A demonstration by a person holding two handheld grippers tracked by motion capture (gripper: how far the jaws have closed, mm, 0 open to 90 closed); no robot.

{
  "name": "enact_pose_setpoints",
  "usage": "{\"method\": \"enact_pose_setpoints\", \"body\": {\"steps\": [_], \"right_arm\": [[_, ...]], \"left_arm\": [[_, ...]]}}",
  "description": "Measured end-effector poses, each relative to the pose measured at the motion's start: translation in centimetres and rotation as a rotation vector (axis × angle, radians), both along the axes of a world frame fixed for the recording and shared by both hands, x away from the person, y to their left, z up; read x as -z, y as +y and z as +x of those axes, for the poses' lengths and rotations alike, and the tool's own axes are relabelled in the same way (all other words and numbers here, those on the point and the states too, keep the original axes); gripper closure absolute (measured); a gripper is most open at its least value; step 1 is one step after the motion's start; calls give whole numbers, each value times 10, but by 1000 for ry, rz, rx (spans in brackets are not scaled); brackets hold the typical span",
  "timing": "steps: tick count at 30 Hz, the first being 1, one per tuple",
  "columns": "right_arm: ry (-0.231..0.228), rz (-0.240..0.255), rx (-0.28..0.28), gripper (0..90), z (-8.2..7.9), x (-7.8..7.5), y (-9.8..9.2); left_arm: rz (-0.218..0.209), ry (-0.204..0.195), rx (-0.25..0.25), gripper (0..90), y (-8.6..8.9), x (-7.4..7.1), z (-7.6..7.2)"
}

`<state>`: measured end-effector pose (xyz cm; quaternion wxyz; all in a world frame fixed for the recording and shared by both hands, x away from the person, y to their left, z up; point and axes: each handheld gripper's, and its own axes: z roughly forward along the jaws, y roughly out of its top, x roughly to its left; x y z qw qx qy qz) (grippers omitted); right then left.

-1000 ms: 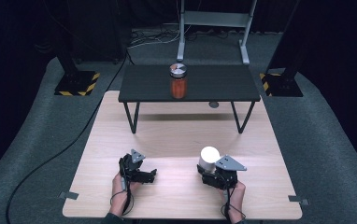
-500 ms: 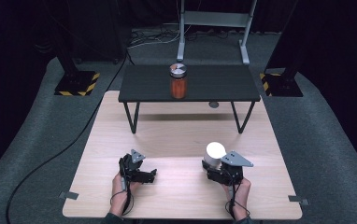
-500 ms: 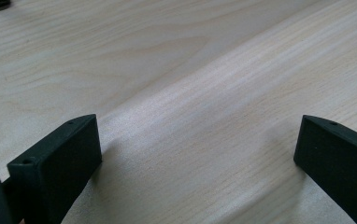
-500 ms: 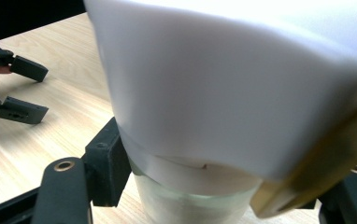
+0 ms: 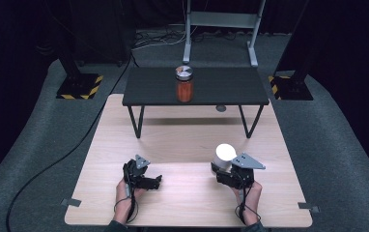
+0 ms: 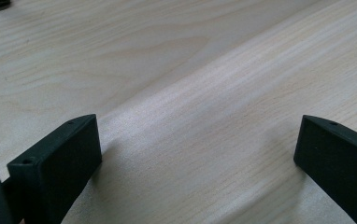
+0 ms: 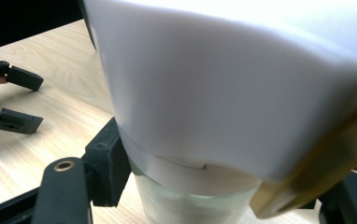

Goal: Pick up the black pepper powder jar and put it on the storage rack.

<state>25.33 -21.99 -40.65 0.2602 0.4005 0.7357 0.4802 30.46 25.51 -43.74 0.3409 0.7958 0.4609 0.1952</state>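
Pale wood forms the table [image 5: 187,145] seen from the high view; the left gripper [image 5: 154,182] rests low on it in the person's left hand [image 5: 124,193], jaws spread on nothing; off to its side the right gripper [image 5: 223,175], held by the right hand [image 5: 250,193], pinches a white-lidded jar [image 5: 224,154]; well beyond both, an orange jar [image 5: 184,85] with a silver lid stands on a black bench [image 5: 149,89]. From the left gripper view, the two black jaws stand wide apart over bare wood [image 6: 190,93]. From the right gripper view, the white-lidded jar [image 7: 223,93] sits tight between the jaws, its clear glass body below the lid; the left gripper [image 7: 22,100] lies farther off, jaws parted.
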Motion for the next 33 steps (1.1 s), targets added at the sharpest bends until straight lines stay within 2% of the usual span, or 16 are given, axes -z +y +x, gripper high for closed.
{"method": "enact_pose_setpoints", "body": {"steps": [33], "right_arm": [[-23,-11,-3,296,17,-30,-6]], "left_arm": [[0,0,0,3,0,0,0]]}}
